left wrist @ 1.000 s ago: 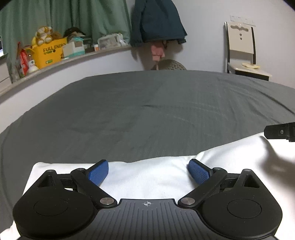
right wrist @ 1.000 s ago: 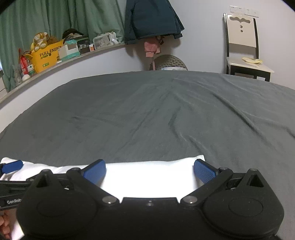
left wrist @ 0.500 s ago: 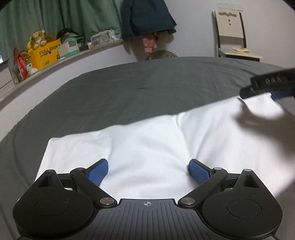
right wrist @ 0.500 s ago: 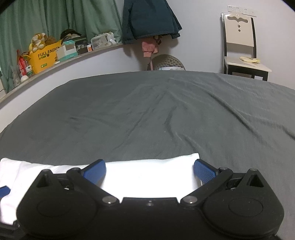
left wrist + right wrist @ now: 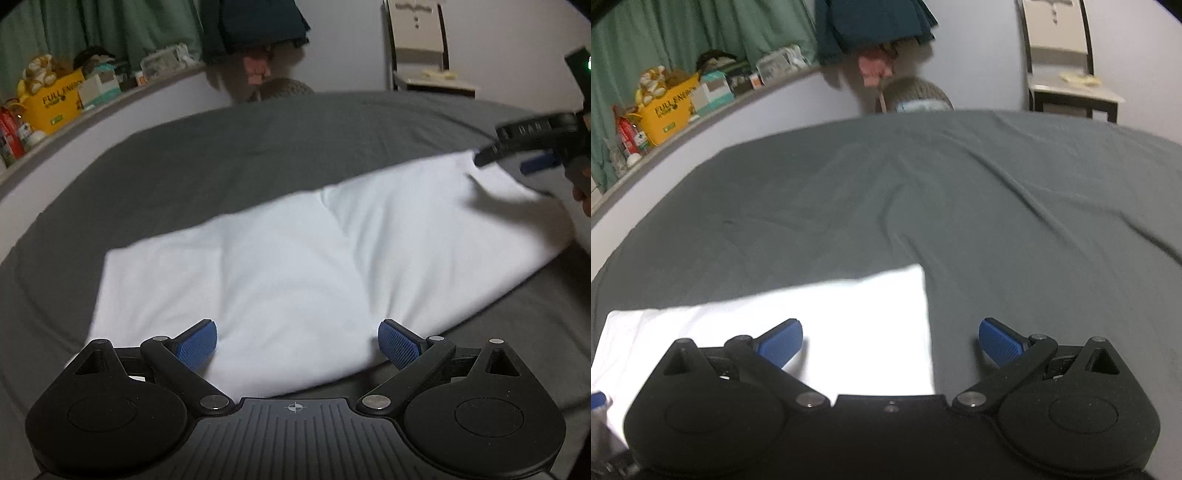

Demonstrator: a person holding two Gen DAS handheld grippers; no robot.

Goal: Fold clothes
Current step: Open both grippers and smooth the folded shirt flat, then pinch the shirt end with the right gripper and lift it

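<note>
Both grippers pulled back; white garment (image 5: pixel 295 266) flat on grey bed (image 5: pixel 960 206), fingers spread, holding nothing

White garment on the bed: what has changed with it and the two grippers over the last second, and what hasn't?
Both grippers have backed off: much more of the white garment now shows ahead of the left gripper, and its right edge now lies between the right gripper fingers instead of at the right finger. Both stayed open; nothing was grasped or released. The garment stays flat on the grey bed; shelf and chair unchanged.
</note>
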